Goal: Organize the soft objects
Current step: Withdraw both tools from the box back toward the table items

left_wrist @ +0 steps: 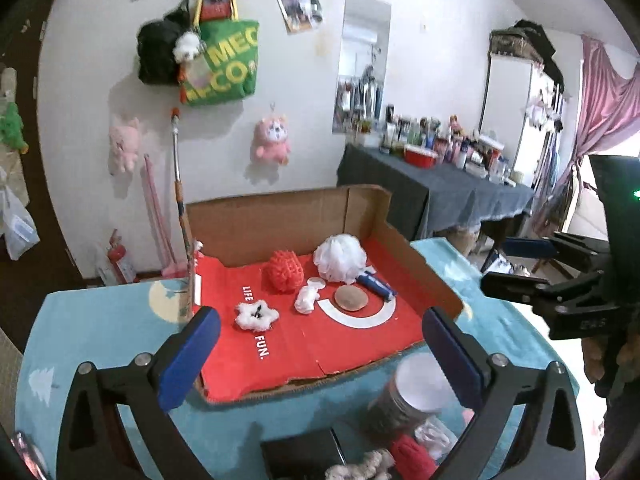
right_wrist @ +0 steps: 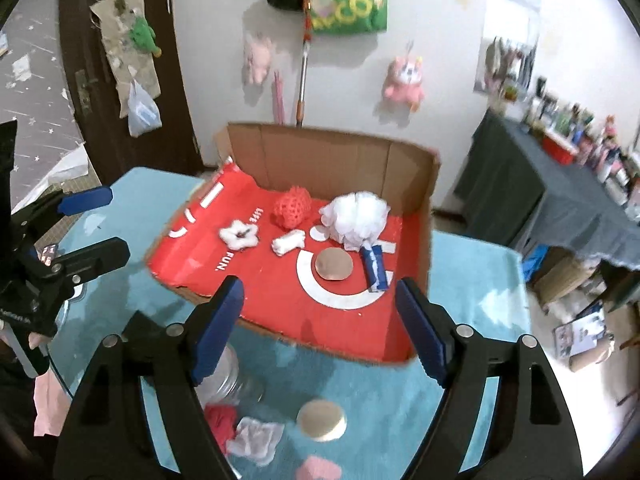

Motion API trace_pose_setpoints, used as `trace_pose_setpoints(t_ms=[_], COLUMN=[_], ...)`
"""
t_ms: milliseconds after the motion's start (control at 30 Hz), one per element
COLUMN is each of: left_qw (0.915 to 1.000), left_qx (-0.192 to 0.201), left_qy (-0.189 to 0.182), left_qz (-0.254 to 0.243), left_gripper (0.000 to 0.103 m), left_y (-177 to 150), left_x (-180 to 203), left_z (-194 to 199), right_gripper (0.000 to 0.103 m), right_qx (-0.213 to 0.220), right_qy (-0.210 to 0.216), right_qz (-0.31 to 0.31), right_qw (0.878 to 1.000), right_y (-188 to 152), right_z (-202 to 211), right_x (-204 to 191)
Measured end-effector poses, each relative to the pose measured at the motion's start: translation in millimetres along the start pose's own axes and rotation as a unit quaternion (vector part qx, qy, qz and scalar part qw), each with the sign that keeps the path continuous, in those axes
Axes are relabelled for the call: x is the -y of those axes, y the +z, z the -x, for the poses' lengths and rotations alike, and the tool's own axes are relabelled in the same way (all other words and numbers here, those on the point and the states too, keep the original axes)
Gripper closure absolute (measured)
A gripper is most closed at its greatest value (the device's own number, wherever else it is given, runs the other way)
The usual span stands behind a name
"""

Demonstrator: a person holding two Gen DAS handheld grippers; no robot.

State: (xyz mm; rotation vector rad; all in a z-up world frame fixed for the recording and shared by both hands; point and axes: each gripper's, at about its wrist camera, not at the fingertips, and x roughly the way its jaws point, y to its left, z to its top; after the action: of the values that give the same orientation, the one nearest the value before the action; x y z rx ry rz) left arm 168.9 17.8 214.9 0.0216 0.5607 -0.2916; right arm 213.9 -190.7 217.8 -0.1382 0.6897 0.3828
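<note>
Both tools hang free above the table: the left gripper stands with its blue pads spread wide and nothing between them, and the right gripper is likewise parted and empty, each framing the box at the centre of its view. No earlier view is given, so only this released state can be told. Beyond the pads, the red floor of the box holds the sorted pieces: a white loofah at the back right, a red mesh ball to its left, a fluffy white star nearer the front left, a small white wad in the middle, a tan round puff and a blue tube on the right. Still outside, low in the right wrist view, lie a red cloth, a crumpled white piece, a round pad and a pink scrap on the teal cloth, beside a clear jar. These likely weigh almost nothing and will crush under the pads, so a pinch across the bulk of each should hold; the flat pad probably needs taking by its edge.
</note>
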Motion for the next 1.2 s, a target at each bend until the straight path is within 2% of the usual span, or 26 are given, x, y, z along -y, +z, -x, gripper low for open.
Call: trace_pose_setpoints(t_ms=[100, 167, 267, 333, 433, 600, 833, 1200], left_qw=[0.9997, 0.9994, 0.9977, 0.9974, 0.9965, 0.9934, 0.9958, 0.9975], left_qx=[0.022, 0.034, 0.062, 0.068, 0.079, 0.105, 0.077, 0.001], left_qy=[0.005, 0.006, 0.029, 0.023, 0.02, 0.044, 0.044, 0.048], left_qz=[0.001, 0.002, -0.004, 0.002, 0.017, 0.005, 0.023, 0.053], left_gripper=[0.0, 0.0, 0.0, 0.0, 0.0, 0.0, 0.0, 0.0], left_y=[-12, -23, -43, -57, -76, -108, -150, -192], left_x=[8, 15, 25, 30, 34, 48, 49, 36], left_z=[22, 36, 57, 65, 73, 88, 74, 29], right_gripper=[0.017, 0.017, 0.017, 0.017, 0.017, 0.017, 0.016, 0.016], right_qx=[0.032, 0.05, 0.068, 0.082, 0.102, 0.126, 0.127, 0.056], right_qy=[-0.001, -0.002, 0.0, 0.004, -0.013, -0.039, -0.066, -0.06], right_qz=[0.001, 0.008, 0.008, 0.005, 0.004, -0.011, -0.041, -0.065], right_qw=[1.0, 0.999, 0.998, 0.997, 0.995, 0.991, 0.989, 0.995], right_y=[-14, -27, -46, -61, -84, -120, -161, -203], right_z=[29, 47, 65, 75, 86, 96, 85, 28], right_x=[-9, -17, -26, -31, -39, -48, -49, -42])
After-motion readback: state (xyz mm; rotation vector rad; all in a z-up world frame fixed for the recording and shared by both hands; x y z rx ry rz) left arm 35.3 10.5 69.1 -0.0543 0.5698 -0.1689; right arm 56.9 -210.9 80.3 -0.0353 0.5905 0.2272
